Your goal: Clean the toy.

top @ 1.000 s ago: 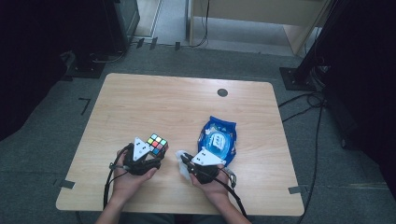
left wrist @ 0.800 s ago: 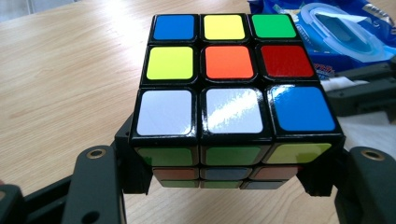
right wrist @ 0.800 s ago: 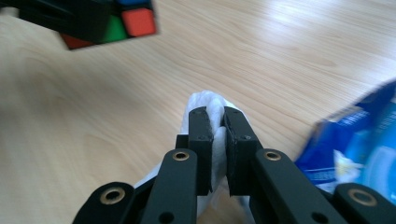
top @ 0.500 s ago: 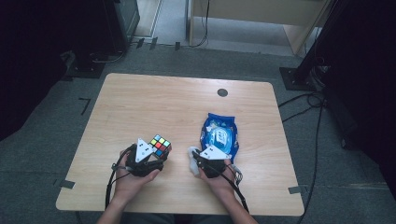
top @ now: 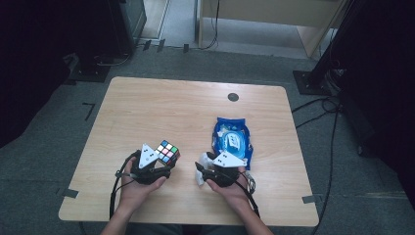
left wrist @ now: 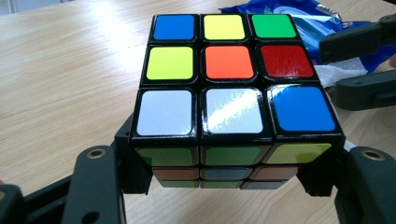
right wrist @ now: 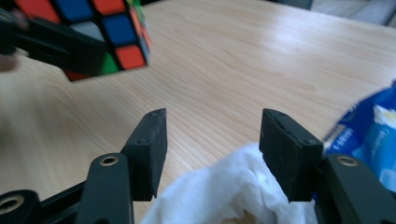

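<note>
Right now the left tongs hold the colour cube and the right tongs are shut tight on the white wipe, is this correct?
Not quite. The left tongs do hold the colour cube, but the right tongs have just been opening; the right gripper view shows the white wipe loose between parted jaws.

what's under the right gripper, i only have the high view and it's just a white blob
Observer: A crumpled white wipe, lying between the right gripper fingers, which have just been opening and no longer press it.
Operator: is the cube held firmly
Observer: Yes, the left gripper fingers clamp the cube from both sides, off the table.
Operator: what colours face up
Observer: Centre orange; near row white, white, blue.
</note>
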{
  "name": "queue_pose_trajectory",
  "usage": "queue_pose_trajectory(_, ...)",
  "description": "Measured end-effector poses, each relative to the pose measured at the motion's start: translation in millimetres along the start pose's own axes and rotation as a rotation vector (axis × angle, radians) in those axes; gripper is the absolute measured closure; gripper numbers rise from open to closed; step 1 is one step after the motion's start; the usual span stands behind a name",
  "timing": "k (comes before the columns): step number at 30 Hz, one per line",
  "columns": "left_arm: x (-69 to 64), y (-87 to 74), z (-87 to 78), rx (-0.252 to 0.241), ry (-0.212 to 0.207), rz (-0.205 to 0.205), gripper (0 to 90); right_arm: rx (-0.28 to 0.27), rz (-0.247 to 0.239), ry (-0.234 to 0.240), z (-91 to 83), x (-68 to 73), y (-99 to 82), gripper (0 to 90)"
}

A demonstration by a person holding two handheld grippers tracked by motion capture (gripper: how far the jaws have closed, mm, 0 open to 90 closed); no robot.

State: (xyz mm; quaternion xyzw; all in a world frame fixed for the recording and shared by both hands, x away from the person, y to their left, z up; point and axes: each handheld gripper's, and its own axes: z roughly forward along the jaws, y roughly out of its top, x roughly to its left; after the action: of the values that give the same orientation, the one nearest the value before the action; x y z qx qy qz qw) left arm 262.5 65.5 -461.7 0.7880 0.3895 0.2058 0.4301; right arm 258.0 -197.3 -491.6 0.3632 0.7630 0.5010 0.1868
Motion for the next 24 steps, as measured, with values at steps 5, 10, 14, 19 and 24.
queue_pose_trajectory(5, -6.1, -1.0, 3.7, 0.012, -0.009, 0.018, 34.2, -0.045, 0.040, 0.023, -6.5, 3.4, 10.7, 40.7)
queue_pose_trajectory(10, -19.5, -1.9, 9.7, 0.009, -0.042, 0.055, 34.2, -0.091, 0.058, 0.052, -12.6, 13.3, 24.4, 42.3)
queue_pose_trajectory(14, -25.6, -2.4, 10.4, -0.005, -0.060, 0.075, 34.1, -0.125, 0.081, 0.057, -18.6, 17.2, 30.2, 67.6)
queue_pose_trajectory(19, -31.3, -2.3, 10.0, -0.022, -0.093, 0.097, 34.1, -0.107, 0.173, 0.037, -18.3, 9.1, 31.5, 80.7)
queue_pose_trajectory(24, -38.6, -2.6, 11.4, -0.030, -0.126, 0.126, 34.1, -0.115, 0.184, 0.098, -16.3, 10.2, 32.2, 83.9)
